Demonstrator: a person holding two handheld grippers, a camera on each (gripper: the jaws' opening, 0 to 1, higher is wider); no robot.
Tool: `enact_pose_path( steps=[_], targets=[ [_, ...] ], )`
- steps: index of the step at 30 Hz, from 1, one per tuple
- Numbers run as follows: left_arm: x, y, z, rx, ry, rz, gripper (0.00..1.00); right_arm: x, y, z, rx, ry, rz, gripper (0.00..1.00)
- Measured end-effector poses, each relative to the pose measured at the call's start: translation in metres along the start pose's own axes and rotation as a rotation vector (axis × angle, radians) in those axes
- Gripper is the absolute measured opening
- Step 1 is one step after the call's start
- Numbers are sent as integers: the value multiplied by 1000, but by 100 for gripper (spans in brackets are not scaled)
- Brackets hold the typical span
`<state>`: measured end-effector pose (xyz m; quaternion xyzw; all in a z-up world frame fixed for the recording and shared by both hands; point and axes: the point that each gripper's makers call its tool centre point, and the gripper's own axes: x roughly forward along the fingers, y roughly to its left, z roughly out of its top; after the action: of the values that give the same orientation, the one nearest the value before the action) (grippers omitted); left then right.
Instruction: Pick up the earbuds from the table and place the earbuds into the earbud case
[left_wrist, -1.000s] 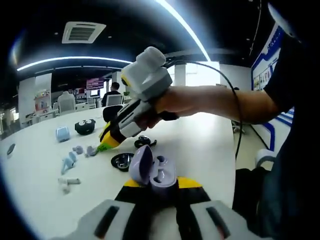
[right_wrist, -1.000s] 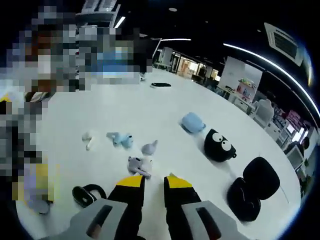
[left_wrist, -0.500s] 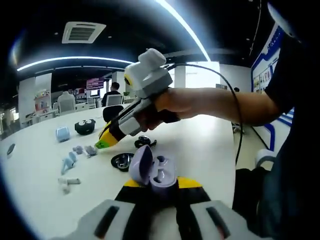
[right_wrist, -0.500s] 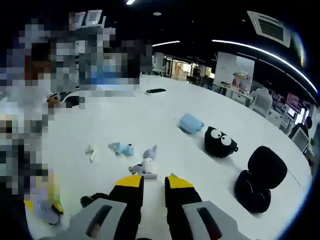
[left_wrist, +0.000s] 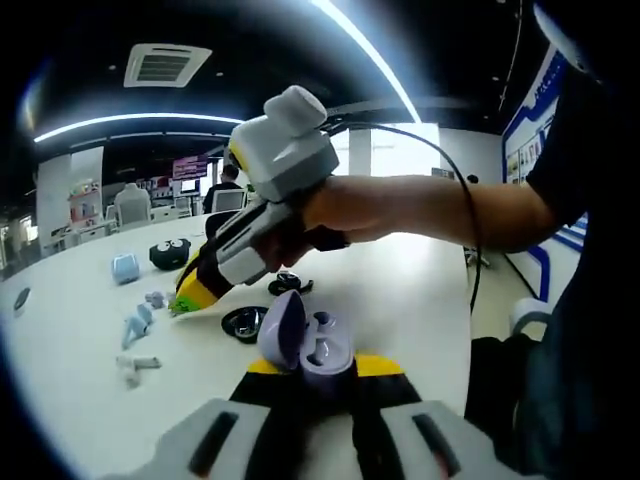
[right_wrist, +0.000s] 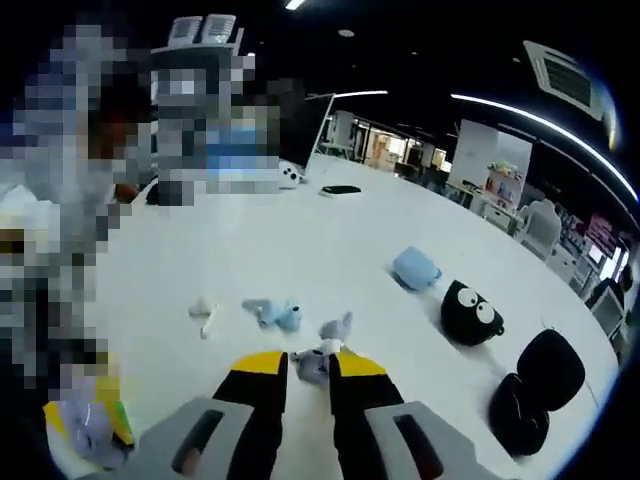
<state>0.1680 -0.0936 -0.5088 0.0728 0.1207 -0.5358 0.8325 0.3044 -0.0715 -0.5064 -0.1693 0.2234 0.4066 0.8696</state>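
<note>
Jaws of the left gripper (left_wrist: 305, 372) pinch the open lilac case (left_wrist: 305, 340), lid tilted up to the left, one earbud socket showing inside. Just beyond the case in the left gripper view lies a small black dish-like thing (left_wrist: 243, 322), and behind that a black earbud (left_wrist: 287, 283) on the white table (left_wrist: 400, 290). The right gripper (left_wrist: 185, 297), held in a person's hand (left_wrist: 345, 205), reaches down to the table left of the dish, its yellow tips at a lilac earbud there.

In the right gripper view the right gripper's jaws stand narrowly apart with a lilac earbud (right_wrist: 312, 362) between the tips (whether they actually press it I cannot tell). A second lilac earbud (right_wrist: 337, 327) lies just past it. To the left are a pale blue earbud pair (right_wrist: 277, 313) and a white earbud (right_wrist: 206, 313). Farther out sit a blue case (right_wrist: 416, 267), a black case with cartoon eyes (right_wrist: 471, 312), and an open black case (right_wrist: 535, 390) at the right edge. A dark flat object (right_wrist: 341, 189) lies far across the table.
</note>
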Motion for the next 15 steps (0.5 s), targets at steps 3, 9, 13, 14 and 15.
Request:
enact_pose_path(
  steps=[3,9,13,14,15],
  targets=[
    [0,0,0,-1,0,0,19,0,1,0,-11,1,0,14],
    [1,0,0,0,0,-1,19,3,7,1,-45,-5,23,13],
    [1,0,0,0,0,0,19,5,9,0,-32,-1,40,12],
    [1,0,0,0,0,0,19,7,11,-2,-26,8,52,12],
    [1,0,0,1,-1,0,19,7,16,-9,-11,41,79,12]
  ],
)
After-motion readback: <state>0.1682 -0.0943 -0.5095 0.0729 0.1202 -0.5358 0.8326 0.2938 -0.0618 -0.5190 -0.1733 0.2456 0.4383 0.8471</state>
